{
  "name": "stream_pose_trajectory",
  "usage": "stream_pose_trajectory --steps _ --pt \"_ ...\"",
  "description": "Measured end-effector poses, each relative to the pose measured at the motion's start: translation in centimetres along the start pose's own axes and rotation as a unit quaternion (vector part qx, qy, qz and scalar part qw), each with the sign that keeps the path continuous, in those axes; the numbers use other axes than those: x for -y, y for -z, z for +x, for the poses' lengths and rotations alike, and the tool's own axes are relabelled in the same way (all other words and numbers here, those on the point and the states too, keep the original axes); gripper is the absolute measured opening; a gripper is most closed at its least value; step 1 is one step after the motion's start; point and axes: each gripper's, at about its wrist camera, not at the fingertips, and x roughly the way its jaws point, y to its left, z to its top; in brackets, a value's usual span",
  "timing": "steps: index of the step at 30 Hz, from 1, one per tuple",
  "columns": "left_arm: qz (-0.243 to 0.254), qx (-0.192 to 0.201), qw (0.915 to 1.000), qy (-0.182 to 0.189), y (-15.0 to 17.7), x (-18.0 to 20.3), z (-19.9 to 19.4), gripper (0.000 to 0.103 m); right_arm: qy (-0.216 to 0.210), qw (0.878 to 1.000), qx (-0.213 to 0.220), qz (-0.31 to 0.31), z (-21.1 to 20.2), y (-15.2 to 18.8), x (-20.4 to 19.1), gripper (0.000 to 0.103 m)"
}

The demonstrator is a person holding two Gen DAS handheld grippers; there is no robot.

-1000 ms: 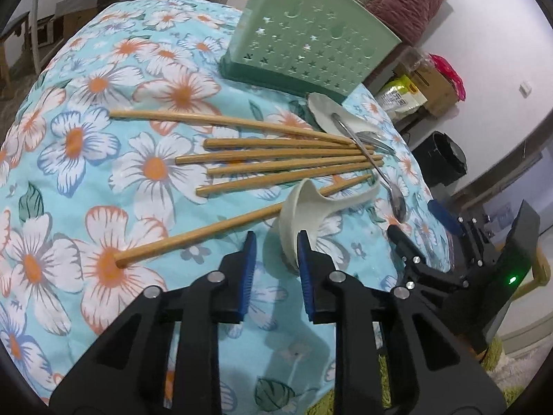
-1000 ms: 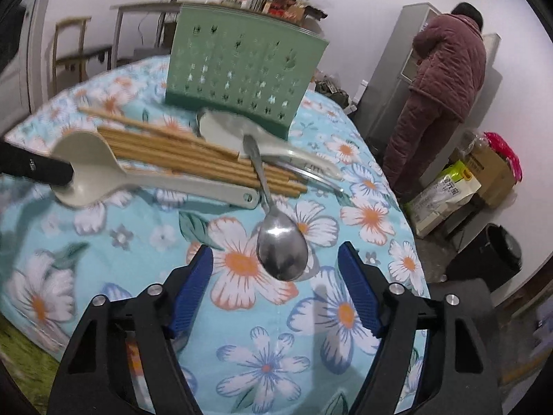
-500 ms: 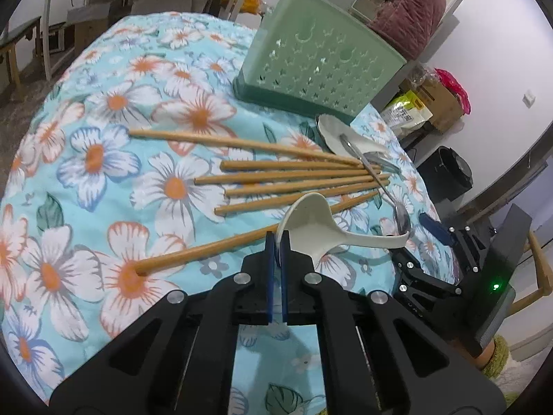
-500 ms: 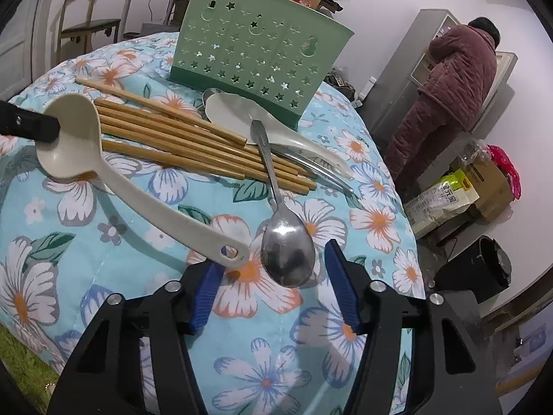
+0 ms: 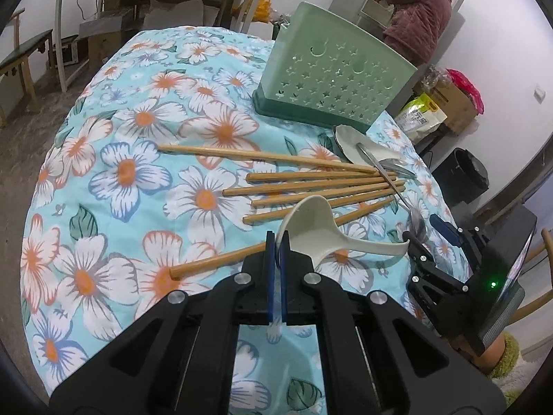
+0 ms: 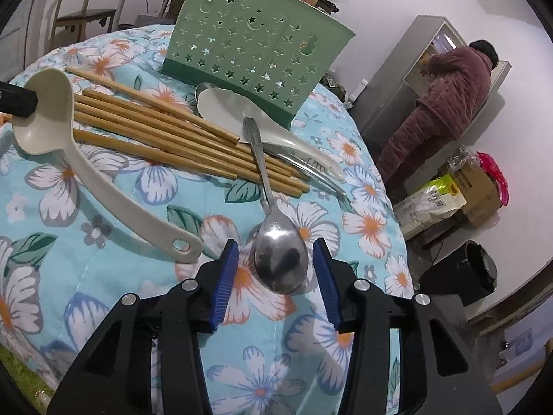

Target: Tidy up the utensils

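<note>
Two grippers were at work on the flowered tablecloth [image 5: 131,173], and both had changed within the last second. Starting on your left: your left gripper [image 5: 275,242] had gone from standing apart beside the cream ladle [image 5: 311,228] to clamped on the rim of its bowl, the blue pads pressed together with the rim between them. The ladle's bowl now stood tipped up on edge, its handle running off to the right with the handle end low near the cloth; the right view shows the same ladle [image 6: 69,145] pinched at the bowl. I judge that grip secure enough to lift, though a hold on a thin rim may let the handle swing.

In the middle, the wooden chopsticks [image 5: 311,186] lay untouched in a loose fan, with the white spoon [image 6: 242,114] and a second metal utensil [image 6: 311,169] just in front of the green holder [image 5: 338,76], which stood upright at the far side and, as far as can be seen, received nothing yet.

To the right, your right gripper [image 6: 276,266] had narrowed from wide open and its jaws were closing around the bowl of the metal spoon [image 6: 280,263]. The spoon lay flat on the cloth between the pads, which did not yet press it. A person in a quilted coat [image 6: 449,103] stood well apart in the background.

My assessment: the sorting was at its start, with one utensil gripped and another nearly so.
</note>
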Motion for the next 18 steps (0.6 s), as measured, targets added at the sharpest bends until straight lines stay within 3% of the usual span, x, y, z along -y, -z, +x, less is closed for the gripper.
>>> stream_pose_trajectory --steps 9,12,18 --pt "-0.002 0.016 0.9999 -0.001 -0.4 -0.1 -0.8 0.001 -0.009 1.0 -0.001 0.024 0.8 -0.6 0.7 0.045" --pt "-0.003 0.023 0.9997 -0.004 -0.6 -0.3 -1.1 0.001 -0.016 0.999 -0.008 0.033 0.4 -0.4 1.0 0.038" --pt "-0.008 0.028 0.9996 -0.005 -0.7 -0.8 -1.3 0.001 0.012 1.0 -0.013 0.015 -0.4 0.3 1.0 0.037"
